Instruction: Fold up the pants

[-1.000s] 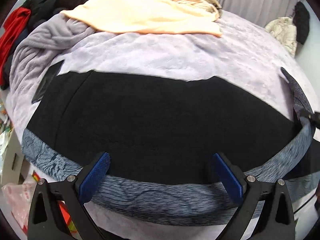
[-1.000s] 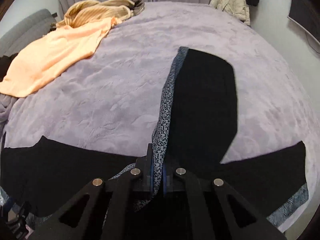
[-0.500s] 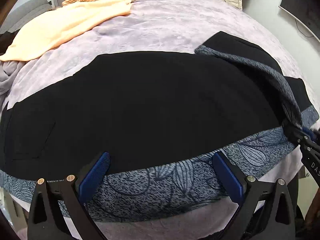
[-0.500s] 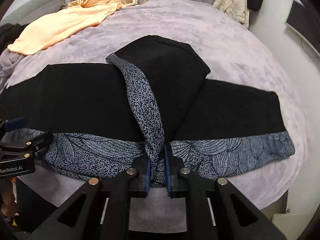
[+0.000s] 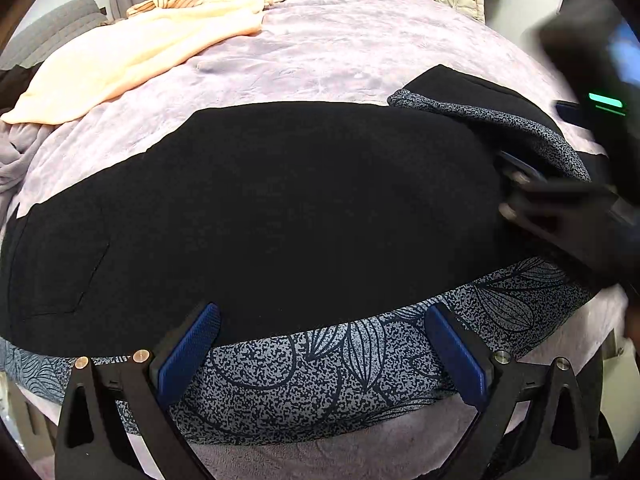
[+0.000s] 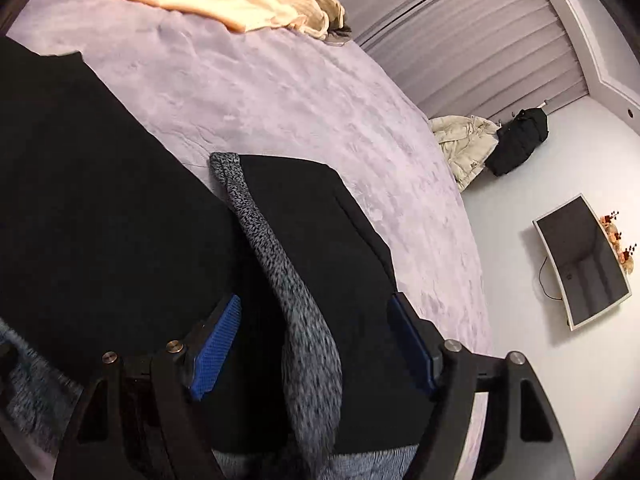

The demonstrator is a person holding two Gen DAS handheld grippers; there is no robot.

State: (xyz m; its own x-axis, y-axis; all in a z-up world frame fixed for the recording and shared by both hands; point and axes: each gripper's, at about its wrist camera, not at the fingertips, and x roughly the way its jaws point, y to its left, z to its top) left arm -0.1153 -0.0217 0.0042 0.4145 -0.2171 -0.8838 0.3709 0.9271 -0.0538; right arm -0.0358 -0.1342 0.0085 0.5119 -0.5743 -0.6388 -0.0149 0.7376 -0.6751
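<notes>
Now, your left gripper (image 5: 320,354): tilted down over the near edge of the bed, jaws wide apart, blue pads clear of the cloth, nothing between them.
Your right gripper (image 6: 316,350): rolled to one side, jaws have just been opening; the grey patterned strip of the folded-over leg lies between the pads, which no longer press on it. In the left wrist view it shows only as a dark blur at the right edge.
Pants (image 5: 280,208): black with a grey leaf-print side band, spread flat across the lilac blanket (image 5: 340,60), one leg end folded back over the rest.
Peach garment (image 5: 132,56): far side of the bed, well apart from the pants.
Containers: you have none in view.
</notes>
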